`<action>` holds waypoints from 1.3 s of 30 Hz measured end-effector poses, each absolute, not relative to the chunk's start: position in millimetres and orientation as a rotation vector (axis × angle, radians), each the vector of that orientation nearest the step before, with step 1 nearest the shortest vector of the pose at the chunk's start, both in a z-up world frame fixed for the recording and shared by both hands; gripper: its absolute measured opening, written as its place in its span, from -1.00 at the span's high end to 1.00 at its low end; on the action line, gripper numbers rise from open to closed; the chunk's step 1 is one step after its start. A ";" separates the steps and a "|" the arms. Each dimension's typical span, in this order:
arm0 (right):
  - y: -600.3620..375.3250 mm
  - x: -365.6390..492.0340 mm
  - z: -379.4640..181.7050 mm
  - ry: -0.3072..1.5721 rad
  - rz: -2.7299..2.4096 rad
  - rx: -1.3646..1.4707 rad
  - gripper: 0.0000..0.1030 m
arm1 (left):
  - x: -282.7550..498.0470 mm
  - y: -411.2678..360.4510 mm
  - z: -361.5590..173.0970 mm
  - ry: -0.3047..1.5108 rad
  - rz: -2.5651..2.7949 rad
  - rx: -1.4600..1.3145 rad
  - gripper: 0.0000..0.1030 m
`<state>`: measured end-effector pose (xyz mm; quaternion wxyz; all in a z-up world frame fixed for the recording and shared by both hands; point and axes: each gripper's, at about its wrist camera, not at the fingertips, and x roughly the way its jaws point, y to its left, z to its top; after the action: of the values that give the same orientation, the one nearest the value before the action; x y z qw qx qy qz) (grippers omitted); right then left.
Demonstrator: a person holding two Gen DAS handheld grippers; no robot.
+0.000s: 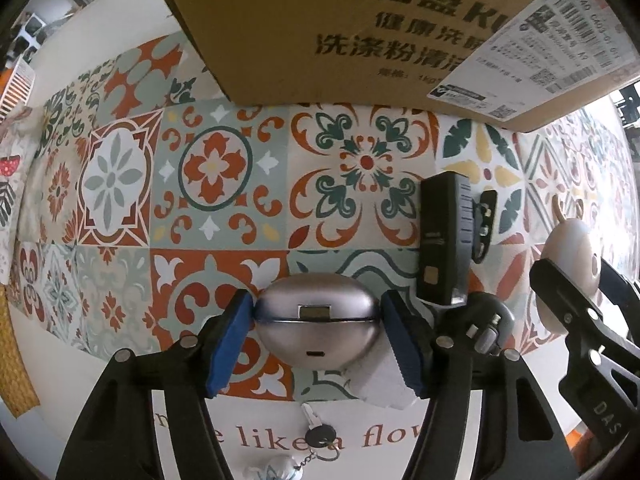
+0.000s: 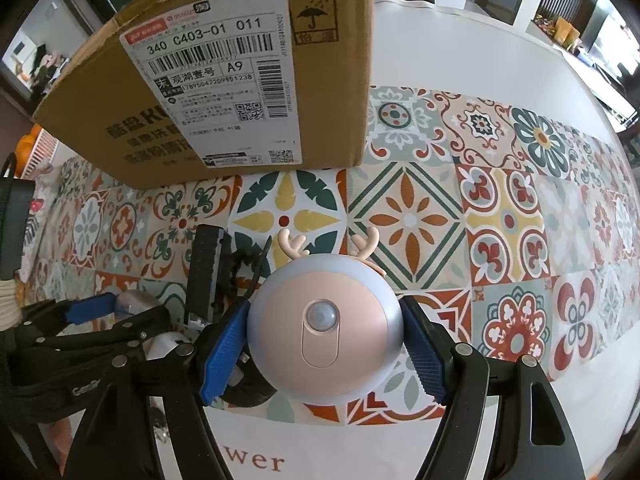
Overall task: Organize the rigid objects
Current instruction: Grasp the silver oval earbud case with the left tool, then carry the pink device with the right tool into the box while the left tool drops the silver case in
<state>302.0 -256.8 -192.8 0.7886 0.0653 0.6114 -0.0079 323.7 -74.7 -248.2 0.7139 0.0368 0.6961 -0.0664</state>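
The silver earbud case (image 1: 317,322) sits on the patterned cloth of the desk (image 1: 224,184), between the blue pads of the left gripper (image 1: 318,336); the left pad touches its side, the right pad stands just off it, so the jaws bracket it at a middling width without a clear clamp. Just to its right stands a black charger (image 1: 444,240) with a dark plug adapter (image 1: 486,320) beside it. A key on a ring (image 1: 316,430) lies on the cloth nearer the camera.

The right gripper (image 2: 325,336) brackets the round pink night light (image 2: 324,332) with small antlers; its jaws sit close on both sides, whether pressing I cannot tell.

The cardboard box (image 2: 224,80) stands on the desk behind both; its inside is out of sight.
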 end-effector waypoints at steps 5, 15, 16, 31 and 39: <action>-250.9 302.5 -195.4 1.322 -0.005 0.132 -0.45 | 325.9 -74.2 -262.0 1.547 -0.156 0.045 -0.27; -239.1 297.8 -189.2 1.302 0.010 0.129 -0.45 | 315.9 -67.0 -253.2 1.504 -0.170 0.046 -0.26; -239.0 297.2 -187.7 1.298 0.013 0.131 -0.45 | 314.0 -66.7 -249.9 1.495 -0.168 0.051 -0.26; -239.1 285.9 -135.4 1.181 0.033 0.135 -0.45 | 294.8 -53.2 -185.3 1.351 -0.203 0.002 -0.26; -241.7 282.3 -93.8 1.077 0.049 0.144 -0.45 | 301.2 -58.2 -129.5 1.225 -0.210 0.006 -0.26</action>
<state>282.3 -241.7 -93.8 0.8556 0.0685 0.5125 0.0234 301.2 -58.2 -129.5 0.8129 0.0028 0.5740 -0.0983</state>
